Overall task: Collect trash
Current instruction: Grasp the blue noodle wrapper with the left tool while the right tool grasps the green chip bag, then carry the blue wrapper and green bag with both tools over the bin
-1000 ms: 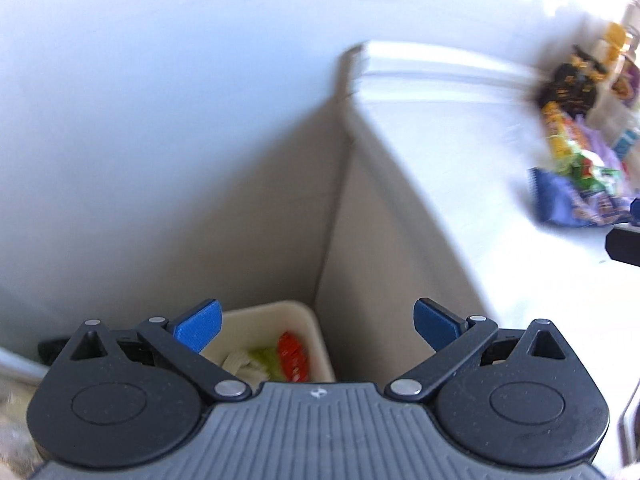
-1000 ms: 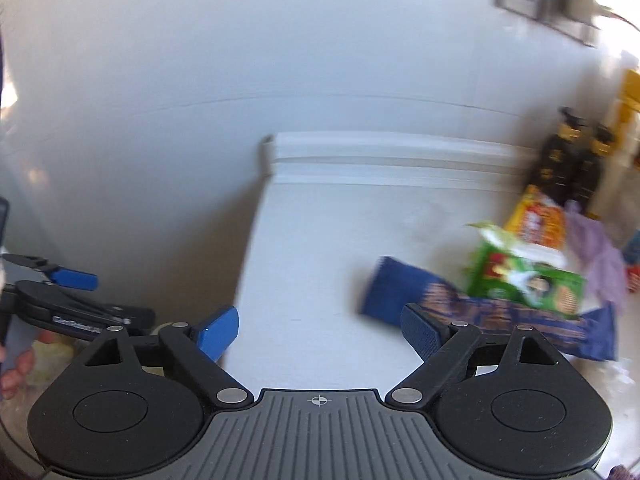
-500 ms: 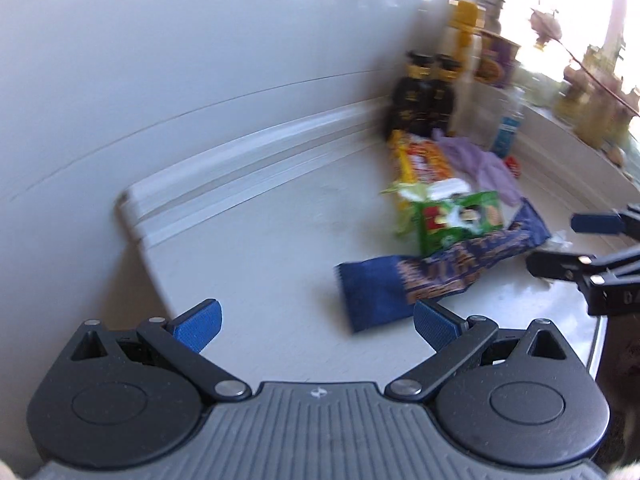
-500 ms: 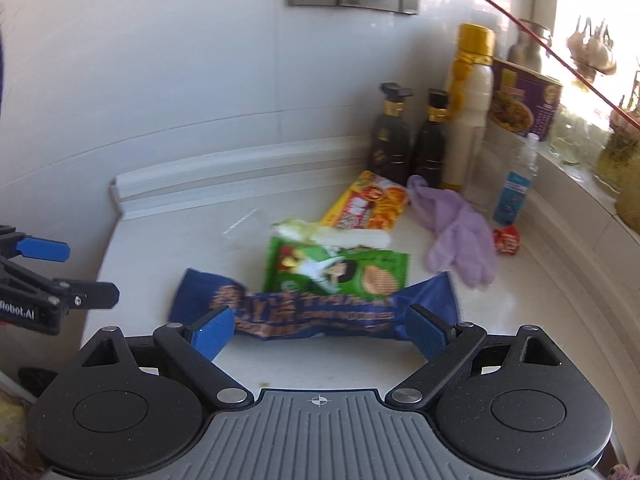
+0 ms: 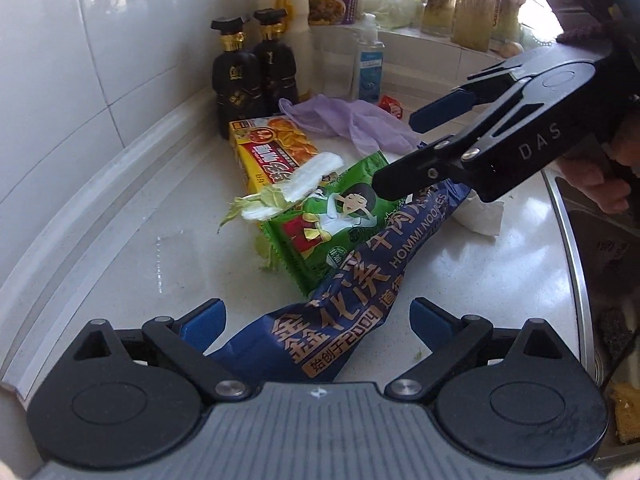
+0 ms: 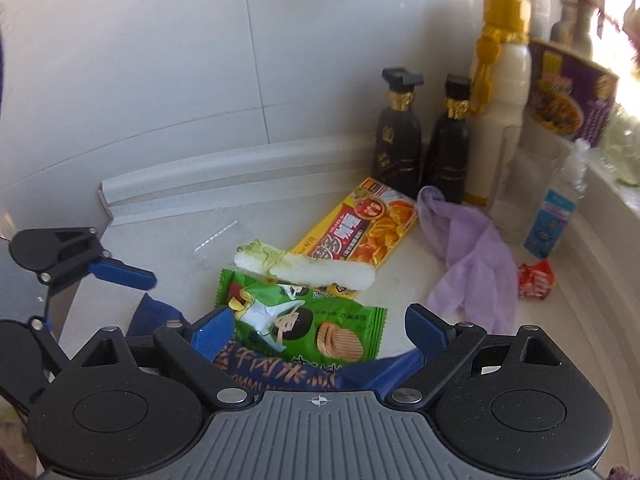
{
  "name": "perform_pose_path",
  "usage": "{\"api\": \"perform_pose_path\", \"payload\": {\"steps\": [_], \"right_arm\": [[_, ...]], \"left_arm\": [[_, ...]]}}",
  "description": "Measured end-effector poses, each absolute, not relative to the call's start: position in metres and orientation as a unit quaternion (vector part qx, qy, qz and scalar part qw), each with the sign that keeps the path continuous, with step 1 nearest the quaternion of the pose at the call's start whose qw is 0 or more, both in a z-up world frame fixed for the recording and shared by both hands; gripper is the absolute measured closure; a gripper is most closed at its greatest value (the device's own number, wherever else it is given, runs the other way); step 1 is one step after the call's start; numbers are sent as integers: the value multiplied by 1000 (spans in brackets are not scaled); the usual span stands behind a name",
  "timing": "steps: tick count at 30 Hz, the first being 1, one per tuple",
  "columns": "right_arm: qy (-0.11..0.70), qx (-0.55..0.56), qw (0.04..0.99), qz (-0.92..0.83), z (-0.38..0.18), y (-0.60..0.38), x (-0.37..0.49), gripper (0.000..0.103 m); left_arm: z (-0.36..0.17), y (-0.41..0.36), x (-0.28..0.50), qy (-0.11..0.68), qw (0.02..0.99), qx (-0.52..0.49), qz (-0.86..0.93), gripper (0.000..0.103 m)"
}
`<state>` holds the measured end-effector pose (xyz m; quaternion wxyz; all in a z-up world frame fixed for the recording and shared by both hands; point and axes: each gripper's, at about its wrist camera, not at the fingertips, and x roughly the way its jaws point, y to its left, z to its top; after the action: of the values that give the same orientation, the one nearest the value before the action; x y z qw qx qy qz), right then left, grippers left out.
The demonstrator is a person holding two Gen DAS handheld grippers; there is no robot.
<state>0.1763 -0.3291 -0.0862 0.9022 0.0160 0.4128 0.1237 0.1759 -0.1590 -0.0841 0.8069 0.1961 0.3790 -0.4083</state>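
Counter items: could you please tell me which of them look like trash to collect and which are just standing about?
Likely trash:
blue noodle wrapper
green snack packet
yellow box
cabbage scrap
red wrapper
crumpled tissue

Probably just standing about:
two black bottles
white bottle with a gold cap
sanitiser bottle
purple noodle cup
purple gloves, uncertain

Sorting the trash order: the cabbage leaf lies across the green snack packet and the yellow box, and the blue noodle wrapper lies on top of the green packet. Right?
One part is wrong. The right wrist view shows the green snack packet lying on top of the blue noodle wrapper, not under it. The cabbage leaf does lie across the green packet and the yellow box.
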Motion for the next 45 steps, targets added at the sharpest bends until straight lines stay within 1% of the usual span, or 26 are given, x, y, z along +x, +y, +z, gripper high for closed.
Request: {"api": "perform_pose_path", "payload": {"steps": [6,11,15,18,20,22,24,26,27,29,30,31,32,33,36,37,38,39,43,45], "right_arm": [[436,37,886,153,-105,-342,206,9],[459,86,868,169,-120,-354,223,9],[462,129,861,169,-127,-361,223,10],[463,137,858,174,-128,-358,217,12],[466,124,859,174,-127,-352,213,17],[472,110,859,169,-127,-347,210,30],[470,111,860,164,-126,-344,206,35],[465,120,863,158,-123,-344,201,47],[462,122,864,155,-122,-344,199,50],[460,127,866,149,-120,-343,193,61],[459,129,866,149,-118,-342,190,63],[457,130,867,150,-116,-342,187,67],[454,130,869,150,-114,-340,183,74],[453,128,870,150,-112,-339,180,76],[445,125,874,148,-105,-332,171,80],[442,125,876,148,-103,-329,168,82],[439,124,878,148,-101,-327,166,85],[435,123,880,146,-98,-324,163,87],[427,117,885,145,-89,-314,156,91],[423,112,888,142,-85,-309,152,91]], "left_arm": [[-92,-169,188,412,781,196,-426,11],[-99,-171,191,441,765,190,-430,23],[-100,-169,186,444,763,192,-429,25],[-100,-164,180,447,764,183,-427,28],[-100,-160,176,450,765,174,-427,31],[-99,-154,173,452,768,164,-423,33],[-97,-147,168,451,773,158,-418,34],[-95,-140,163,451,778,151,-410,36],[-95,-137,162,452,781,147,-406,36],[-94,-130,158,454,784,139,-399,37],[-93,-127,157,455,786,135,-397,39],[-92,-122,154,454,787,127,-397,46],[-91,-118,152,457,788,122,-394,46],[-91,-115,149,458,790,121,-390,47],[-89,-107,141,455,795,115,-384,58],[-88,-105,139,454,797,111,-383,63],[-87,-103,137,454,797,109,-382,66],[-86,-101,134,454,799,110,-380,66],[-84,-95,127,450,803,108,-375,69],[-83,-91,125,448,808,103,-369,70]]}}
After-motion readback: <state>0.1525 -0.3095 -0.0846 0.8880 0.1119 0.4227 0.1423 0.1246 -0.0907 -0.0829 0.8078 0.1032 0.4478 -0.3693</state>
